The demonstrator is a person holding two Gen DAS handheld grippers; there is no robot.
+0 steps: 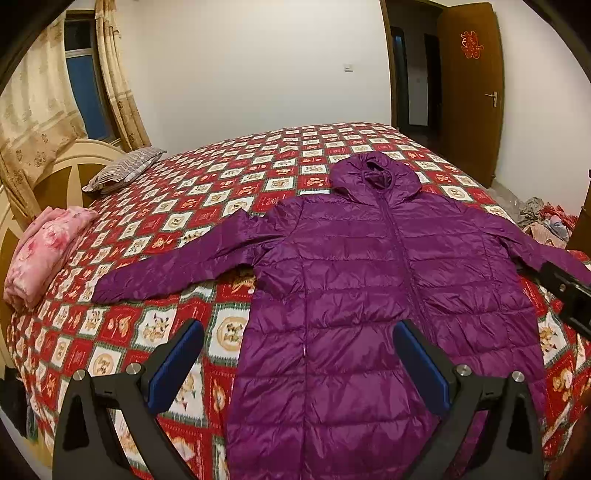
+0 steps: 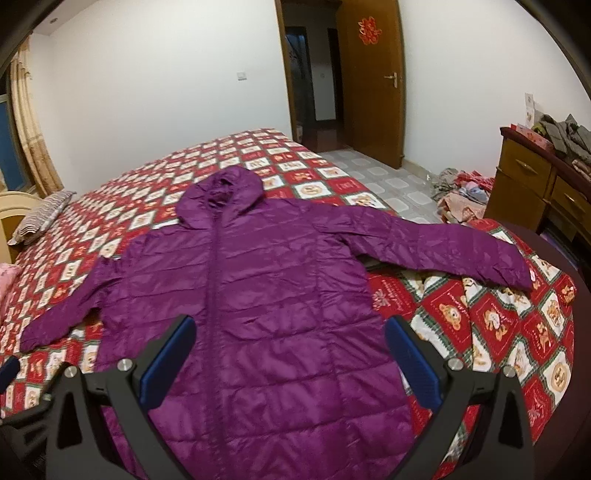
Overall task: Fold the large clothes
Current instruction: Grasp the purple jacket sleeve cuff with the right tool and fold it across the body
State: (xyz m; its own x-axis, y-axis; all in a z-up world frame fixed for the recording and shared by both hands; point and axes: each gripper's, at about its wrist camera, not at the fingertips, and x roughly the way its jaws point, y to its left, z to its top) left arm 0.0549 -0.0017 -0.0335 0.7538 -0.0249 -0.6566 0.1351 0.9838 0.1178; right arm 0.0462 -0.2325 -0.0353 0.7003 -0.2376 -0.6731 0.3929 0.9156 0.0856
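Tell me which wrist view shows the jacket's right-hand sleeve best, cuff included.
The right wrist view: the sleeve lies fully stretched out across the bedspread, cuff visible. In the left wrist view that sleeve sits at the frame edge, its end hidden behind the right gripper.

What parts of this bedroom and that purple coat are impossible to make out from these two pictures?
- Coat hem: cut off by the bottom edge and the open left gripper in the left view; likewise behind the open right gripper in the right view.
- Right sleeve cuff: covered by the other gripper's black body in the left view.
- Red door ornament: too small to read.
- Clothes pile on the floor: too small and jumbled to sort out.
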